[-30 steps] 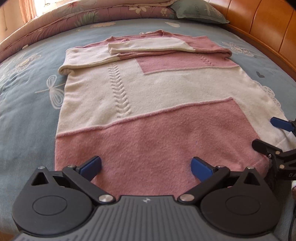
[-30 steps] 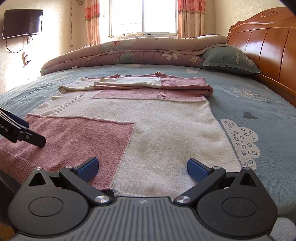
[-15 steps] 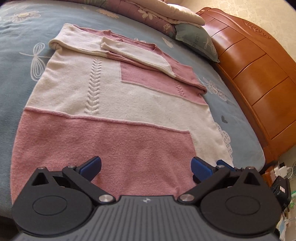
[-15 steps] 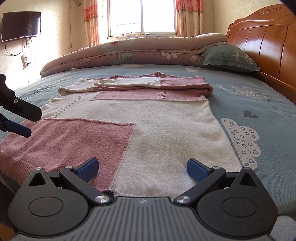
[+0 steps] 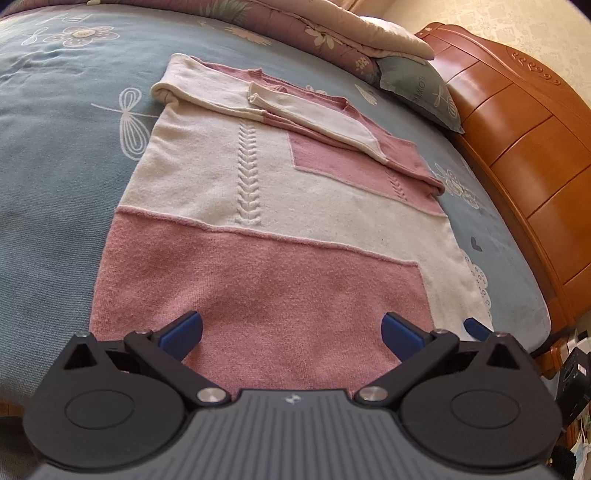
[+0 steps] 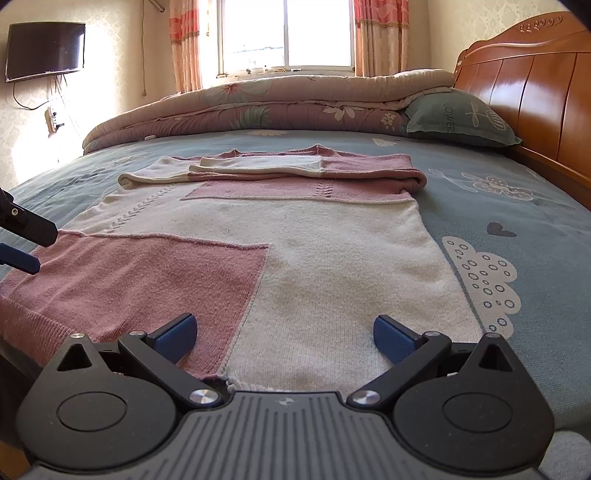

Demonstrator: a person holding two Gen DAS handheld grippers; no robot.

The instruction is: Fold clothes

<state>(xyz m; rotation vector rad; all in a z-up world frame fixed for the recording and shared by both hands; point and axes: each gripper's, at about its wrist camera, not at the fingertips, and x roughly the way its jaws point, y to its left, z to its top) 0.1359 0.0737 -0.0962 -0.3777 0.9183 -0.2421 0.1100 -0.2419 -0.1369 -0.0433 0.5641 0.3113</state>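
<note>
Room: bedroom, sunlight coming through a window (image 6: pixel 286 35) with orange curtains, TV (image 6: pixel 44 50) hanging on the left wall.
Surface: bed (image 6: pixel 517 218) with a blue-grey sheet printed with clouds, flowers and hearts; wooden headboard (image 6: pixel 535 92) running along the right.
Sweater (image 5: pixel 266 236): lying flat mid-bed, hem toward the cameras, both sleeves folded across the chest at the far end.
Change, left view: swinging further right than half a second ago; headboard and far bed corner now filling more of the frame, sweater reading more diagonal.
Change, right view: nearly the same framing; left gripper's fingers at the left edge sitting a touch higher over the pink panel.
Left gripper (image 5: pixel 291 330): fingers spread wide, holding nothing, hovering over the pink hem panel.
Right gripper (image 6: pixel 284 332): fingers spread wide, holding nothing, sitting over the hem where pink meets cream.
Hidden: near hem edge covered by both gripper bodies; right gripper showing in the left view only as one blue pad tip at the cream corner; contact with the fabric hard to judge.
Cut off: quilt (image 6: pixel 258 107) and pillow (image 6: pixel 458 118) partly out of the left view.
Texture: sweater is fuzzy knit, pink and cream blocks, raised seams, braided cable column down the cream; finger pads blue, ribbed; gripper bodies matte black; headboard glossy panels.
</note>
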